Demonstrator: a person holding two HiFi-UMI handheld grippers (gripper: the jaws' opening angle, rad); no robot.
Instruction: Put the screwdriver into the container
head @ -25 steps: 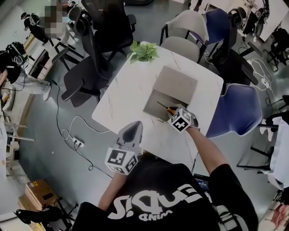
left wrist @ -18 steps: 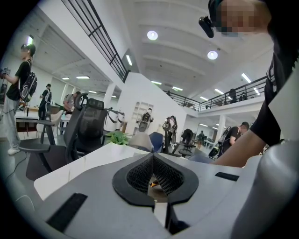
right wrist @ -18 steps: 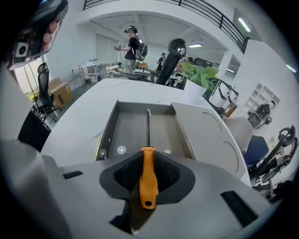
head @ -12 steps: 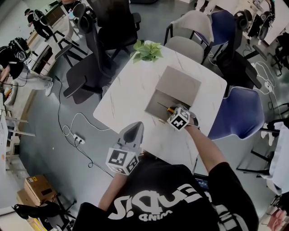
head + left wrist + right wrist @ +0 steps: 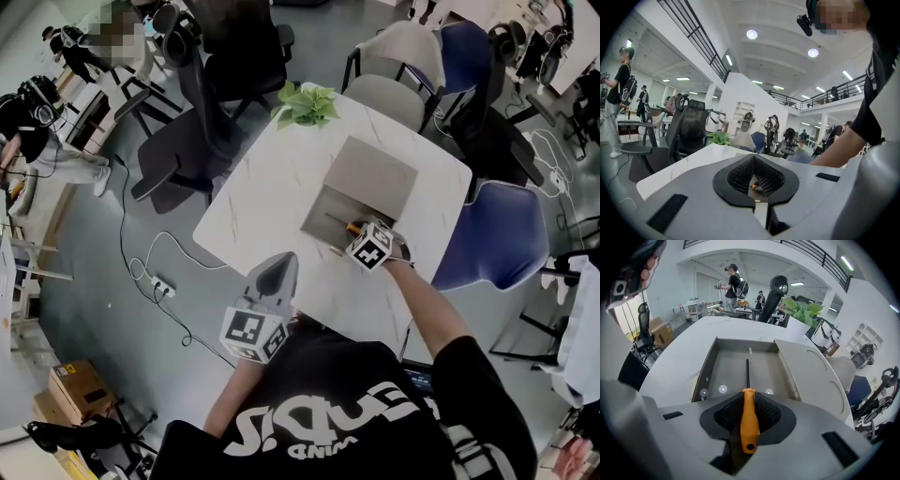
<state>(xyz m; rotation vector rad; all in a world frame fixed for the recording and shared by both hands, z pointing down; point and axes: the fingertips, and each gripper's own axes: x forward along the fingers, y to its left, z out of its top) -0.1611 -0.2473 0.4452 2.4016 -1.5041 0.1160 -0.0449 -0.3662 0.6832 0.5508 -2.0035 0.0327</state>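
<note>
My right gripper [image 5: 357, 232], clamped on the orange handle of the screwdriver [image 5: 748, 404], has edged only slightly farther over the near rim of the open container [image 5: 731, 372] in the past second; the shaft already points in above its floor. The drop looks close, though nothing is released yet. My left gripper [image 5: 754, 180] hangs by the table's [image 5: 272, 187] near edge, jaws together, empty.
</note>
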